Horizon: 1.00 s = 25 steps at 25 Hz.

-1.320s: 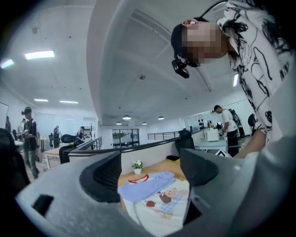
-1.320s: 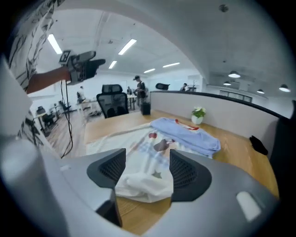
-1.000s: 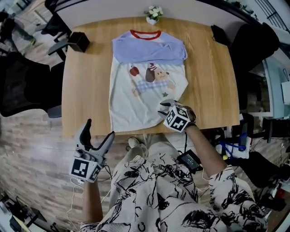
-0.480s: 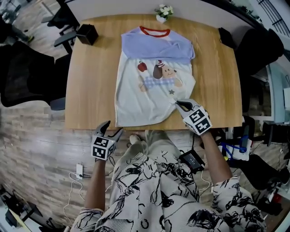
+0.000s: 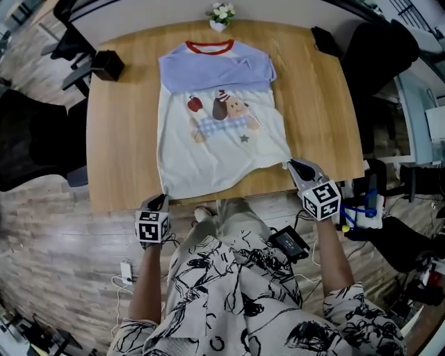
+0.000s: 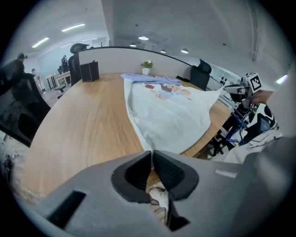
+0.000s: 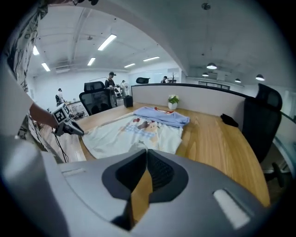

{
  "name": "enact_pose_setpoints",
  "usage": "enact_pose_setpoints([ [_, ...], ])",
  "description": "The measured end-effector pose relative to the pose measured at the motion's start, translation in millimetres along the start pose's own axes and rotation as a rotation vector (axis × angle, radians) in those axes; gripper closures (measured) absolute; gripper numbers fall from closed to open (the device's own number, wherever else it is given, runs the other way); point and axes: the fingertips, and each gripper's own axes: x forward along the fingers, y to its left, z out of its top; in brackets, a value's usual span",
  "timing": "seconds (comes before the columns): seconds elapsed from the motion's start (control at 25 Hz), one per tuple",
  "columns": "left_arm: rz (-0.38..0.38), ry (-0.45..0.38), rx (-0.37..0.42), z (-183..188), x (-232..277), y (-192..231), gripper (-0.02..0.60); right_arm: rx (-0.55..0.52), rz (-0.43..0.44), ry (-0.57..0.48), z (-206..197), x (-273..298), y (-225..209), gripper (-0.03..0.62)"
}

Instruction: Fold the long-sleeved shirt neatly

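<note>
A long-sleeved shirt (image 5: 215, 149) lies face up on a wooden table (image 5: 327, 111), its red collar (image 5: 208, 47) toward the far edge and its lavender sleeves (image 5: 215, 69) folded across the chest above a cartoon dog print (image 5: 224, 112). The person, in a black-and-white patterned top (image 5: 236, 292), stands at the near edge with a gripper at each lower corner of the shirt. The left gripper (image 5: 161, 199) is at the table's near edge, its jaws pressed together on the hem's left corner, as the left gripper view shows (image 6: 151, 155). The right gripper (image 5: 290, 165) has its jaws likewise closed on the hem's right corner, which is pulled to a point; in its own view (image 7: 146, 152) the pale fabric runs right up to the meeting tips. Between the two grippers the hem stretches along the table's near side. A small potted plant (image 5: 220, 14) with white flowers stands just beyond the collar, and a black box (image 5: 108, 65) sits near the far left corner.
</note>
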Motion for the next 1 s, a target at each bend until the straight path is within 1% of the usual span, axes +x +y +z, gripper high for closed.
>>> enact_pose_setpoints([
  [0.08,-0.011,0.002,-0.010,1,-1,3,0.557,-0.044,-0.031,0.041,-20,-7,-10,0.571],
  [0.16,-0.015,-0.003,-0.030,2,-6,10,0.557,-0.152,-0.037,0.116,-40,-9,-11,0.572],
  [0.28,-0.013,-0.016,-0.073,2,-20,20,0.557,-0.329,-0.006,0.230,-66,-10,-1,0.572],
  [0.36,-0.007,-0.021,-0.105,-1,-28,30,0.557,-0.427,0.021,0.291,-84,-7,9,0.572],
  [0.48,-0.012,-0.030,-0.159,-4,-35,44,0.558,-0.547,0.056,0.365,-110,5,25,0.572],
  [0.56,-0.026,-0.032,-0.187,-7,-36,46,0.557,-0.601,0.062,0.395,-125,12,28,0.571],
  [0.6,-0.030,-0.029,-0.194,-10,-34,46,0.557,-0.606,0.057,0.397,-130,13,28,0.569],
  [0.68,-0.034,-0.027,-0.197,-13,-30,46,0.557,-0.560,0.051,0.373,-134,13,27,0.563],
  [0.72,-0.034,-0.029,-0.194,-13,-29,46,0.557,-0.518,0.056,0.356,-133,11,28,0.535],
  [0.8,-0.037,-0.032,-0.185,-12,-29,47,0.557,-0.422,0.072,0.323,-131,4,32,0.433],
  [0.84,-0.037,-0.031,-0.181,-12,-29,47,0.557,-0.371,0.070,0.311,-131,0,33,0.407],
  [1.0,-0.030,-0.029,-0.172,-15,-28,48,0.557,-0.152,0.002,0.271,-140,-7,25,0.398],
])
